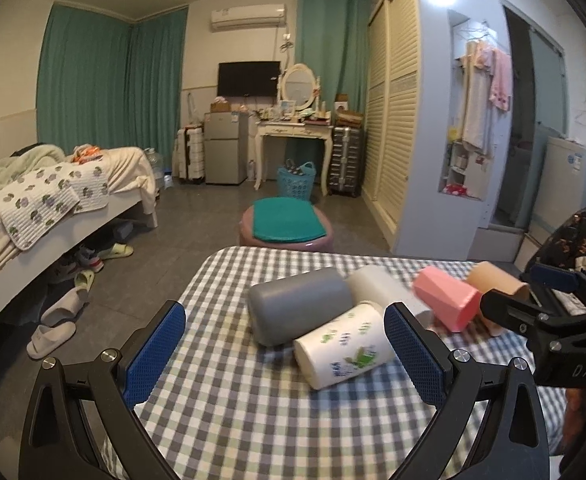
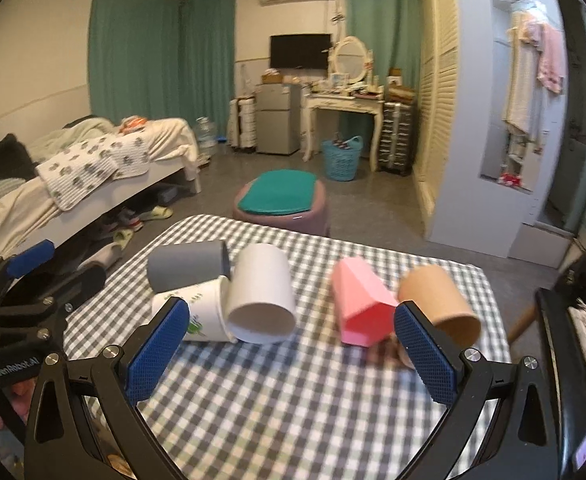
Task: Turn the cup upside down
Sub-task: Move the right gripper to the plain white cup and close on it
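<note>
Several cups lie on their sides on the checked tablecloth [image 1: 253, 400]: a grey cup [image 1: 299, 306], a white printed cup [image 1: 343, 346], a plain white cup [image 1: 377, 286], a pink faceted cup [image 1: 447, 298] and a brown cup [image 1: 497, 280]. In the right wrist view they show as grey [image 2: 187, 266], printed [image 2: 203, 314], plain white [image 2: 261, 292], pink [image 2: 359, 306] and brown [image 2: 439, 300]. My left gripper [image 1: 285, 344] is open and empty, just short of the printed cup. My right gripper [image 2: 293, 344] is open and empty, in front of the pink cup.
A purple stool [image 1: 289, 236] with a green cushion stands beyond the table's far edge. A bed [image 1: 53, 208] is at the left, slippers [image 1: 53, 332] on the floor beside it. A wardrobe [image 1: 393, 120] is at the right. A chair back [image 2: 565, 360] is near my right gripper.
</note>
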`<action>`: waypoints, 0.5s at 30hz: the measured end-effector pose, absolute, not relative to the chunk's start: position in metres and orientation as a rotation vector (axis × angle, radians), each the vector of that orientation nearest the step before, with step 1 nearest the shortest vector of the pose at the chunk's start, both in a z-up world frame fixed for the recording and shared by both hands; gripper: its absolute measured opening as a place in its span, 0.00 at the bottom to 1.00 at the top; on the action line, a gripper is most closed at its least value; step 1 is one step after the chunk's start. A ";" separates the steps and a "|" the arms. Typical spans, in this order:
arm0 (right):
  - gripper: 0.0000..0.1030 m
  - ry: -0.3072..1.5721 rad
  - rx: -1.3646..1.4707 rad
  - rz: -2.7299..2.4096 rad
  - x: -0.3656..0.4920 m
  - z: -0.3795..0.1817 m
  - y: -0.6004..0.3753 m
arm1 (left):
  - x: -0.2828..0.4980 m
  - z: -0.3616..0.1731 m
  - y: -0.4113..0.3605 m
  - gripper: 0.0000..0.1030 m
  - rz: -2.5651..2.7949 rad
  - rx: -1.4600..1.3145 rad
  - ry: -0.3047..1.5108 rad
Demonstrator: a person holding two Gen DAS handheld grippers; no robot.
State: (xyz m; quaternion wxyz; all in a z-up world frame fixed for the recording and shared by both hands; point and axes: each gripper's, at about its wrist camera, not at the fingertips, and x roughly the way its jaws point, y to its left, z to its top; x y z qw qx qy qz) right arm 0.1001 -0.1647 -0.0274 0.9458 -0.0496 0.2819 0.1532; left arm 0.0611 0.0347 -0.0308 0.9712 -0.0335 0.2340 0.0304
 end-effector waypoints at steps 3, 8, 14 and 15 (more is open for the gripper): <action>0.97 0.606 -0.117 0.346 0.121 -0.034 -0.153 | 0.073 -0.039 0.045 1.00 0.087 -0.084 0.497; 0.85 0.706 -0.132 0.367 0.166 -0.054 -0.136 | 0.087 -0.049 0.055 1.00 0.109 -0.090 0.527; 0.71 0.811 -0.150 0.382 0.211 -0.083 -0.118 | 0.099 -0.060 0.062 1.00 0.113 -0.095 0.558; 0.69 0.825 -0.152 0.380 0.217 -0.087 -0.116 | 0.101 -0.062 0.063 1.00 0.115 -0.096 0.562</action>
